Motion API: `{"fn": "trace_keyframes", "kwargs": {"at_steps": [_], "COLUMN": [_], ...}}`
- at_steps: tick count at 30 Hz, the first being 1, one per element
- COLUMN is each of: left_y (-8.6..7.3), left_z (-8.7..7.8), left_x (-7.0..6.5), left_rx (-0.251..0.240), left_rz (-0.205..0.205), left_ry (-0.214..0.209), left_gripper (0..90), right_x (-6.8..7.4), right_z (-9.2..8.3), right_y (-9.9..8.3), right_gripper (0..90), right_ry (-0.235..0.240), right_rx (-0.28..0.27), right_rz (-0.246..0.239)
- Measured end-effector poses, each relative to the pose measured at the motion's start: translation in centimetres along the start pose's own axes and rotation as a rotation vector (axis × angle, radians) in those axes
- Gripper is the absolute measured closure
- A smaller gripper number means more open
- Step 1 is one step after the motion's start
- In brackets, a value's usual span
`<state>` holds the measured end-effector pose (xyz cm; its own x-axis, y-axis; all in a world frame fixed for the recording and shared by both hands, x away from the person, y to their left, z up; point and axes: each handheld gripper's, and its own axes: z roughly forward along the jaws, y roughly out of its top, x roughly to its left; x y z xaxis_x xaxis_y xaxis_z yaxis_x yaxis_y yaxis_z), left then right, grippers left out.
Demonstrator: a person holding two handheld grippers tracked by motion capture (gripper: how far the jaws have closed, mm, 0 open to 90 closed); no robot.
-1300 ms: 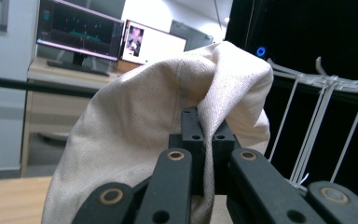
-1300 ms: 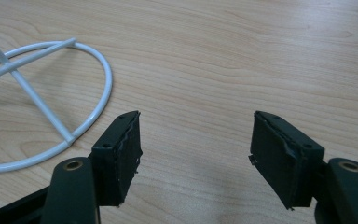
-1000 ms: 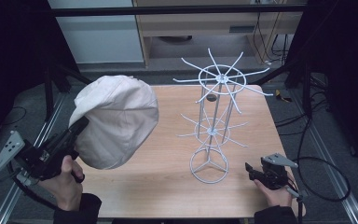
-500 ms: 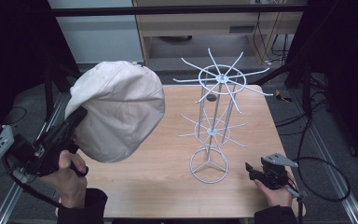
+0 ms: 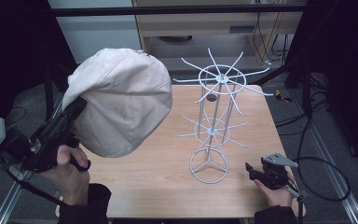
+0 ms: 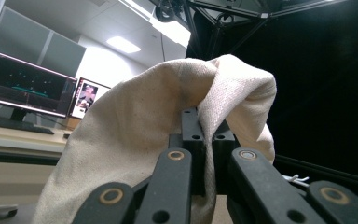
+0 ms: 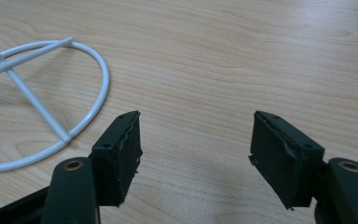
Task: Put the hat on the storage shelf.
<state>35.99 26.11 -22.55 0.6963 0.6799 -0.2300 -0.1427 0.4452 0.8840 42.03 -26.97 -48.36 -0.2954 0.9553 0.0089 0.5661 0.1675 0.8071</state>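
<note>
— Left gripper [image 5: 72,116], near left corner: its jaws are pressed together on a fold of the cap [image 5: 121,100]. In the left gripper view the cloth [image 6: 135,140] is pinched right between the two black pads and drapes over them.

— And the right gripper [image 5: 256,173]?

— Near right, low over the table [image 5: 168,186], jaws spread wide with only bare wood between them. The ring foot of the wire stand [image 7: 42,93] lies just to its left.

— Where is the cap, exactly?

— Lifted clear of the table on the left side, hanging off the gripper, left of the stand [image 5: 214,121] and apart from it. My guess is it's meant for one of the stand's arms.

— What could go wrong?

— The grip is on one thin fold near the edge, so I'd say the weight of the crown could drag the cloth out if the hand swings. The stand looks light, too; a cap pushed sideways against a spoke could tip or slide it, since the right gripper isn't steadying the foot. The loose cloth might also snag on the wrong spoke.

— Which way does the cap point?

— Its rounded crown faces up and toward the far right. The long axis runs from the pinched near-left edge up to the far right. I can't make out the brim.
</note>
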Motion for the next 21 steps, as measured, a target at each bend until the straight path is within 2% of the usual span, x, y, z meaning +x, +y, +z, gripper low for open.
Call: {"fn": "trace_keyframes", "kwargs": {"at_steps": [12,21], "left_y": [-0.4,-1.3], "left_z": [2.1,4.1], "left_x": [-0.6,-1.1], "left_rx": [0.001,0.024], "left_rz": [-0.017,-0.028], "left_ry": [-0.028,-0.047], "left_gripper": [88.3,88.3], "right_x": [0.0,-0.1], "right_z": [0.0,0.0], "right_y": [0.0,0.0], "right_gripper": [33.4,33.5], "right_ry": [0.002,0.006], "right_rx": [-0.002,-0.002], "right_rz": [0.002,0.003]}}
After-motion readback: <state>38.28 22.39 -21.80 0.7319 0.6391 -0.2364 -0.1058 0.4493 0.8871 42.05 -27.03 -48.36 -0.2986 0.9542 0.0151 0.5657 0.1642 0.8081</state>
